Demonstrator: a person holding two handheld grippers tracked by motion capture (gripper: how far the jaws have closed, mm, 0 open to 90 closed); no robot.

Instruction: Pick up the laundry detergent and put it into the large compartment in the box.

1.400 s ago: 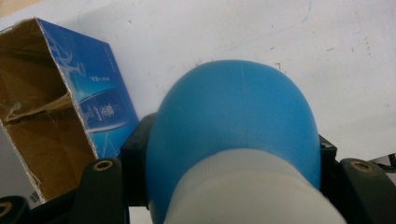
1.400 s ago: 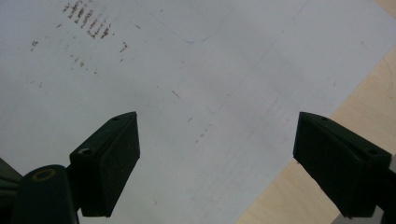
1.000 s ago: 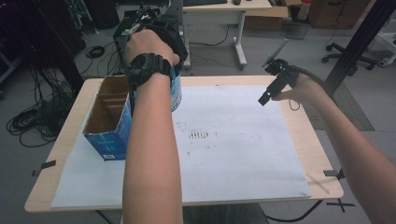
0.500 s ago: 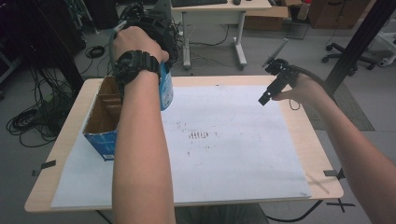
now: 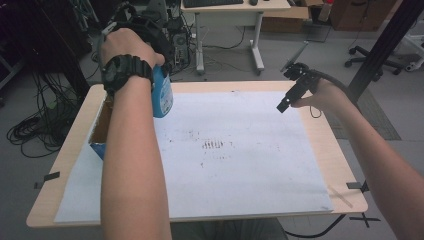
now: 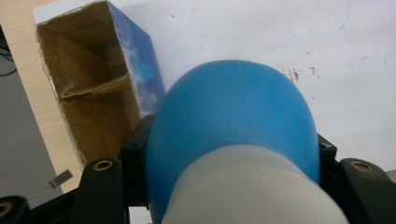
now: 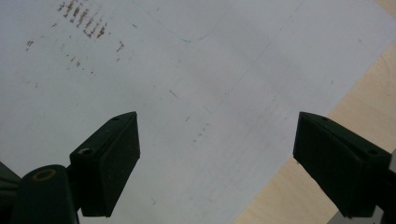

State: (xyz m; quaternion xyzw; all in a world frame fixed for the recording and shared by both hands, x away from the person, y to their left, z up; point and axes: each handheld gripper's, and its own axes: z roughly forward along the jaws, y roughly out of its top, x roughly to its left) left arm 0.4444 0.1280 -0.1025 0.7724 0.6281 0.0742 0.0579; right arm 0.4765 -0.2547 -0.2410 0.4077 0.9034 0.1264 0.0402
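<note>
Bottle (image 6: pixel 233 135) sits clamped between the jaws of your left gripper (image 6: pixel 224 163), lifted above the bench (image 5: pixel 320 145), just beside the open box (image 6: pixel 88 88). Your right gripper (image 7: pixel 215 163) hangs wide open and empty over the white sheet (image 7: pixel 187 70).

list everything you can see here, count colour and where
bottle: 1, blue and white, clamped in the left gripper, held above the table's left side
cardboard box: 1, blue outside, brown inside, open, on the table's left
paper sheet: 1, white with dark marks, covering most of the table
table: 1, light wood
watch: 1, black, on the left wrist
left gripper: 1, black
right gripper: 1, black, open, empty, over the paper's right edge
</note>
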